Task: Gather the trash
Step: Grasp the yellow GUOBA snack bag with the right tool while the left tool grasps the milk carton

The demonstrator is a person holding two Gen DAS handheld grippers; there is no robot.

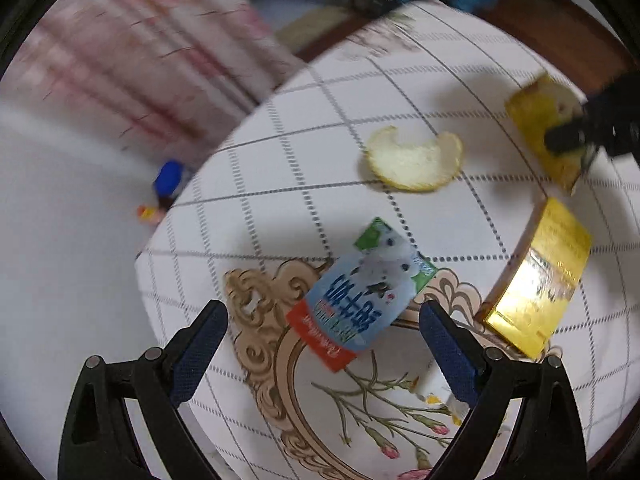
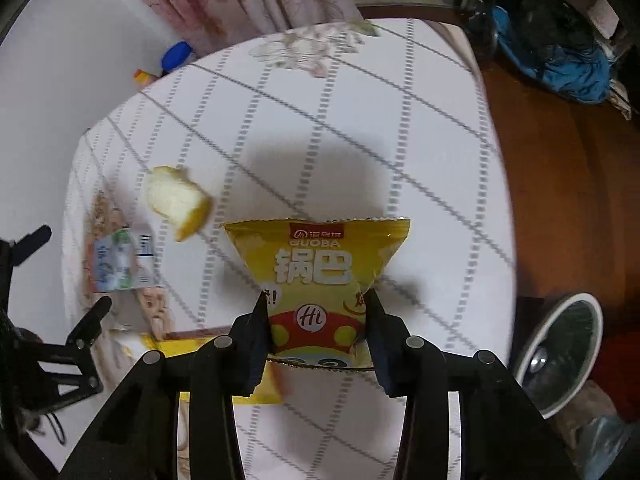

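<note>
**Right gripper lifting yellow snack packet; left gripper lining up on blue-and-white packet**

The right hand-held gripper (image 2: 316, 320) is pinching the yellow foil snack packet (image 2: 320, 276) between its two black fingers, biting across the lower, narrower part so that the wide crimped top edge is fanning out ahead of the fingertips. Judging by the dark shadow falling on the round table under its white grid-patterned cloth (image 2: 360, 100) behind the packet, the packet is being held clear of the surface, probably for carrying off to a bin. No bin is identifiable in either view.

The left hand-held gripper (image 1: 324, 320) is standing with jaws spread wide, hovering just above the table edge. The flat blue-and-white wrapper with a dog picture and a red strip (image 1: 360, 288) is lying between and just ahead of its fingertips; not touching them. Judgement: this spread is set for closing on that wrapper next.

Appearance of the held packet: glossy yellow, red brand patch at top, large white characters, red band with yellow dots below; looking limp and emptied, pinched in at the grip.

Trash still lying on the cloth:
- curled pale citrus peel (image 1: 416, 160), pith side up, well apart from the left gripper
- shiny gold rectangular box (image 1: 540, 276), just right of the wrapper
- small torn white scrap (image 1: 432, 388) near the right fingertip

Left view is motion-blurred
</note>
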